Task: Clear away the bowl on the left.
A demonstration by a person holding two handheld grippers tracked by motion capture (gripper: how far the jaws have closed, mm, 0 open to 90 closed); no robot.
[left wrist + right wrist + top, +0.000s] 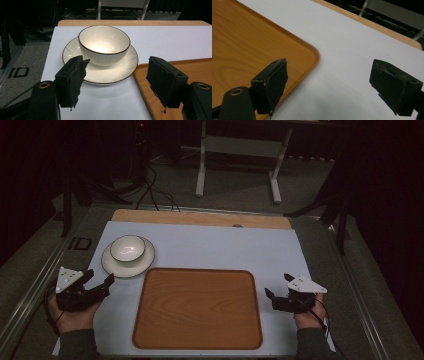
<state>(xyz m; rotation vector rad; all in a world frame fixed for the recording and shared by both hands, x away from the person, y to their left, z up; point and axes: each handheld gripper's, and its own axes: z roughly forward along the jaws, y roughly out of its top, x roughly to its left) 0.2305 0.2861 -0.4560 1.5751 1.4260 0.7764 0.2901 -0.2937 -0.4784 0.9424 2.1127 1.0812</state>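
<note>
Jaws on our left gripper (116, 83) are standing wide apart and gripping nothing, and we are aiming them at the white bowl (104, 44), which is sitting upright on its saucer (100, 73) just beyond the tips and between them. The saucer's near rim is lying close to the left jaw, apart from it as far as we can tell. Off the right jaw, we are seeing the corner of the wooden tray (175, 65), bare and just beside the saucer. Our right gripper (342, 85) is likewise holding its jaws wide and empty, with the tray's rounded corner (312, 53) beyond its left jaw and plain white mat (352, 50) between the two. We are judging the work as barely begun: nothing is lifted yet, the tray is carrying nothing, and the bowl and saucer are both waiting to be grasped.
</note>
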